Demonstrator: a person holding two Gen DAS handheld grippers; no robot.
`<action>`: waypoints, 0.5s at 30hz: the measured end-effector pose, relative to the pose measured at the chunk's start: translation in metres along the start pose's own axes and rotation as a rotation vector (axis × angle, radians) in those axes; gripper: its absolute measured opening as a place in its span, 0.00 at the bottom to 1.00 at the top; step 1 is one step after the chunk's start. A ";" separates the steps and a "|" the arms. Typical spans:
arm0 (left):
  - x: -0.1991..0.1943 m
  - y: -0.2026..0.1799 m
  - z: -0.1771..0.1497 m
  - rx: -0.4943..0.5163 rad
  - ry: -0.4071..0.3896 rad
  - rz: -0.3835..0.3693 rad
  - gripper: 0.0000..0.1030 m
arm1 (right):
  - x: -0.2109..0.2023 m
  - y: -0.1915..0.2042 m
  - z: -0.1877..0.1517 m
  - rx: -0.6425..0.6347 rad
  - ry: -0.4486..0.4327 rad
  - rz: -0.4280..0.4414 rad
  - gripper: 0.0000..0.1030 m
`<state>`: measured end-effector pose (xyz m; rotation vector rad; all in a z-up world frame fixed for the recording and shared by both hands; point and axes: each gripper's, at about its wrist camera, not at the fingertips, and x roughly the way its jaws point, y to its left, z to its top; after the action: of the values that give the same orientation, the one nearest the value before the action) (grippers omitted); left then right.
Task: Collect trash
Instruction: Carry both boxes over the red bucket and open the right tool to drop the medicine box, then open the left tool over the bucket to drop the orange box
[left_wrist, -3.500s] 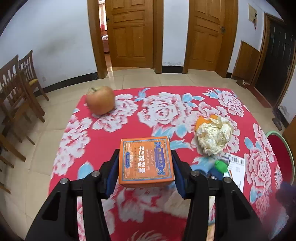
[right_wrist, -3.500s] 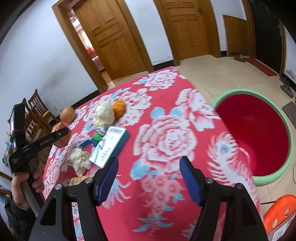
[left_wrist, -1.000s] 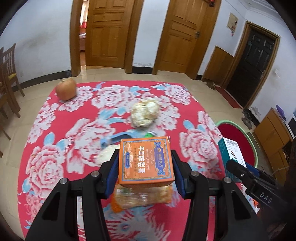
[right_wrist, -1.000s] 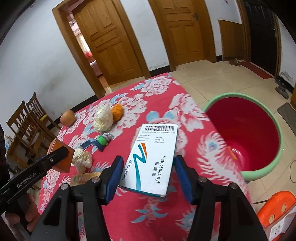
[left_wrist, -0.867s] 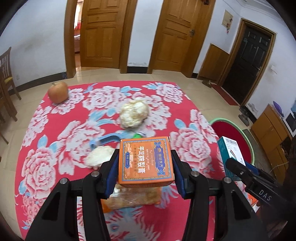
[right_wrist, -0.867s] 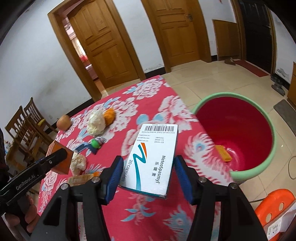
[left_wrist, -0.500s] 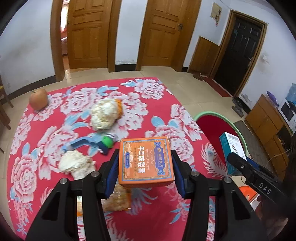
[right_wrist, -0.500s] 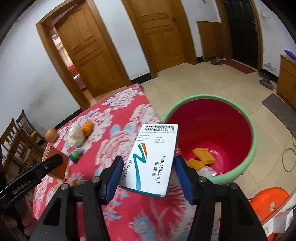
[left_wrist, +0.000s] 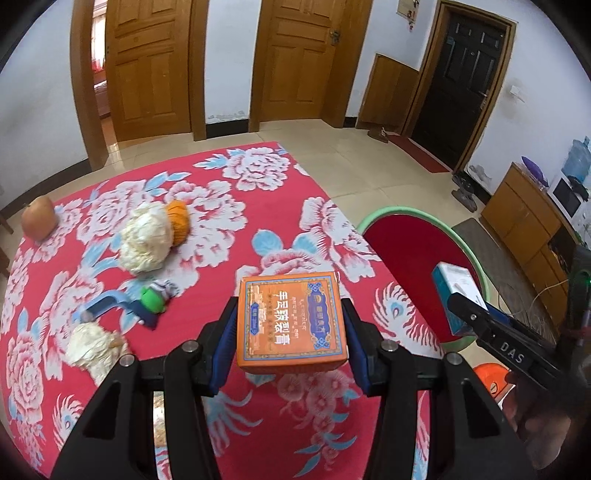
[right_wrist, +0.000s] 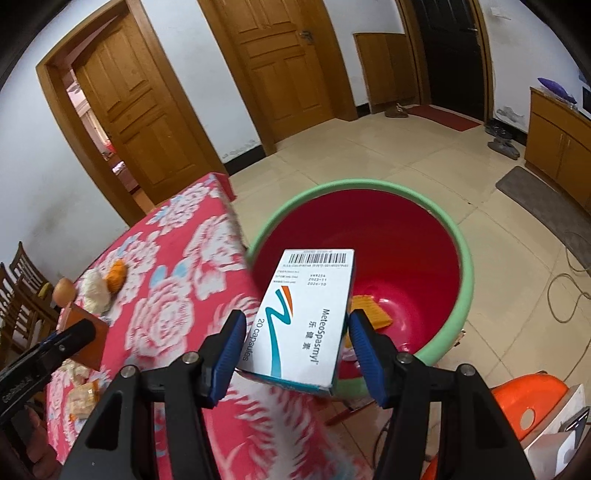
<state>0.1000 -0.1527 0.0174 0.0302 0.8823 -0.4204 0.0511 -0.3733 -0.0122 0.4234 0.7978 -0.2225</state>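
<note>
My left gripper is shut on an orange box, held above the right part of the red flowered tablecloth. My right gripper is shut on a white and teal medicine box, held over the near rim of the red bin with a green rim; the bin stands on the floor to the right of the table. The right gripper and its box also show in the left wrist view. Some scraps lie inside the bin.
On the cloth lie a white crumpled wad beside an orange peel, an apple at the far left, a blue and green item, and another white wad. An orange stool stands near the bin.
Both grippers have carried their boxes to the right, towards the bin. The medicine box now hangs over the bin's near rim; the orange box is near the table's right edge.
</note>
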 end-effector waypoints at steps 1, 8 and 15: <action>0.002 -0.002 0.001 0.006 0.002 -0.002 0.51 | 0.002 -0.002 0.001 0.004 0.001 -0.002 0.59; 0.017 -0.020 0.007 0.038 0.024 -0.012 0.51 | 0.007 -0.016 0.004 0.042 0.004 -0.006 0.59; 0.029 -0.041 0.011 0.079 0.035 -0.033 0.51 | -0.004 -0.027 0.006 0.075 -0.022 0.001 0.62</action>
<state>0.1090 -0.2019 0.0086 0.0955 0.9015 -0.4866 0.0428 -0.4002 -0.0135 0.4908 0.7696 -0.2560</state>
